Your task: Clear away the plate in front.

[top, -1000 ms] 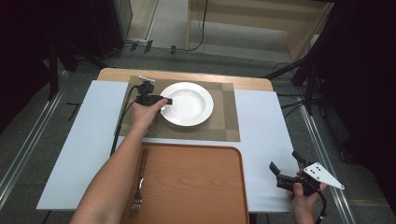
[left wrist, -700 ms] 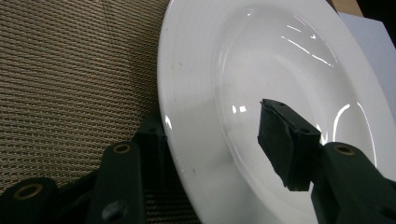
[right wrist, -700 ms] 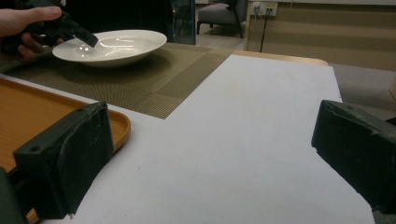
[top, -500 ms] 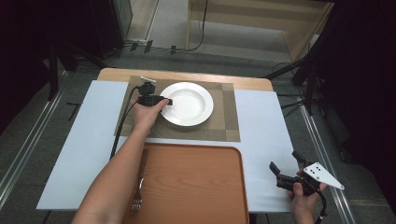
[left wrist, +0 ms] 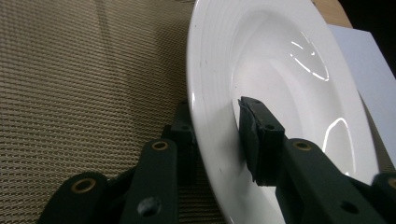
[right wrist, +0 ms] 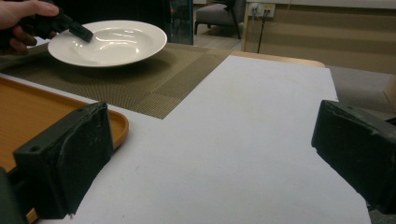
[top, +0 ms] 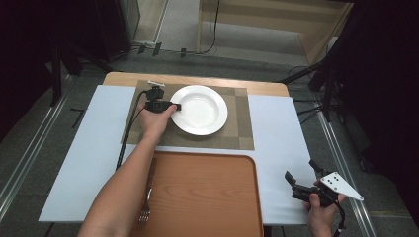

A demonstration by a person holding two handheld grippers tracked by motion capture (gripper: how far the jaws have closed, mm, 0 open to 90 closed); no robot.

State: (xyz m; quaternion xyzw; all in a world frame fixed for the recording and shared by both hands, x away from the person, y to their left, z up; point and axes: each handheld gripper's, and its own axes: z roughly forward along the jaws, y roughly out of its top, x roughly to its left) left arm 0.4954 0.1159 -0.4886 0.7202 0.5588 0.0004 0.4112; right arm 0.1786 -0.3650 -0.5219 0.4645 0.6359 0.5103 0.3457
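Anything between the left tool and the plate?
Nothing visible. The left tool already straddles the near rim of the plate, one jaw under it on the placemat, one inside the bowl. Its jaws have just been closing on the rim; whether the pads press on it yet I cannot tell.

Plate (top: 200,109) sits on placemat (top: 237,133) at far side of counter (top: 276,123), approx mid-width. Tray (top: 207,192) lies on near side, directly in front of mat, its far edge just beside mat's near edge. Fork (top: 146,210) rests on tray's left part, along left rim, partly under the forearm. Left tongs (top: 175,106) at plate's left rim, one jaw over rim, other under it. Right tongs (top: 302,174) near counter's near-right corner, right of tray, well apart from plate.
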